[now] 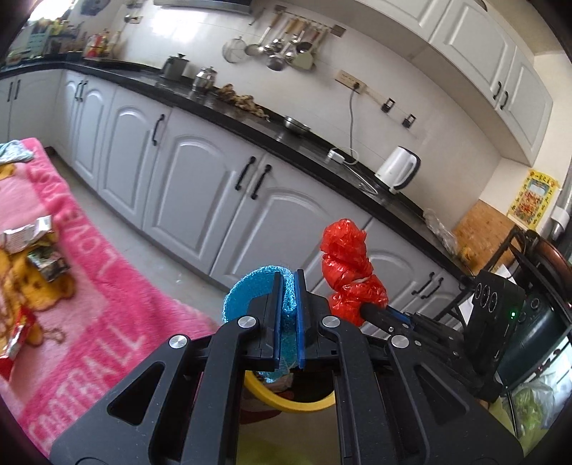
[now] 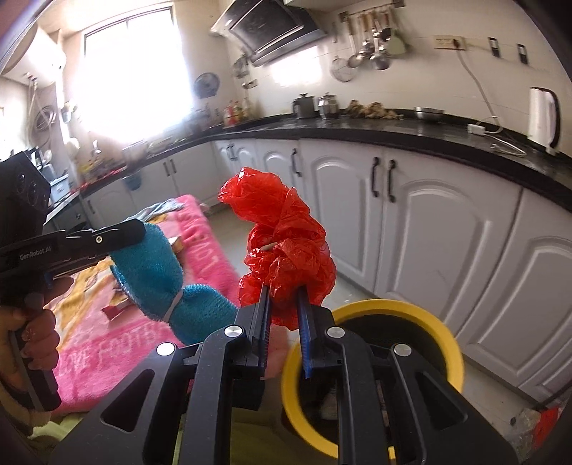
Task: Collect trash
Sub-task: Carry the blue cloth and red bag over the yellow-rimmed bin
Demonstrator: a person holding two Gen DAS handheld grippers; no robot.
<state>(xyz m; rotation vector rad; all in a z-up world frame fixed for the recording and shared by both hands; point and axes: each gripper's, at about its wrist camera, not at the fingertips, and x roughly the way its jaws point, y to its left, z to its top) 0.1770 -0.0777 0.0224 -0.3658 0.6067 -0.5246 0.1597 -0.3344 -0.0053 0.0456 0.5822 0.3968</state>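
Pink blanket (image 1: 118, 282): far left; wrappers (image 1: 32, 246) lie on it uncollected.
Yellow-rimmed bin (image 2: 389, 314): near, right of the blanket, just below both your grippers.
Blue mesh cloth (image 2: 153, 275): soft, light, floppy; tied at its waist, which looks the surest hold.
Red plastic bag (image 2: 289, 246): crumpled, nearly weightless, probably slippery; pinch a thick bunch.
Left gripper (image 1: 289, 297): raised, tilted up, clamped on the cloth.
Right gripper (image 2: 284, 307): raised over the bin, clamped on the bag's lower bunch.

White cabinets (image 2: 439, 221) under black countertop (image 2: 393, 134); bright window (image 2: 132, 75); range hood (image 2: 275, 30); pale floor (image 1: 164, 264).
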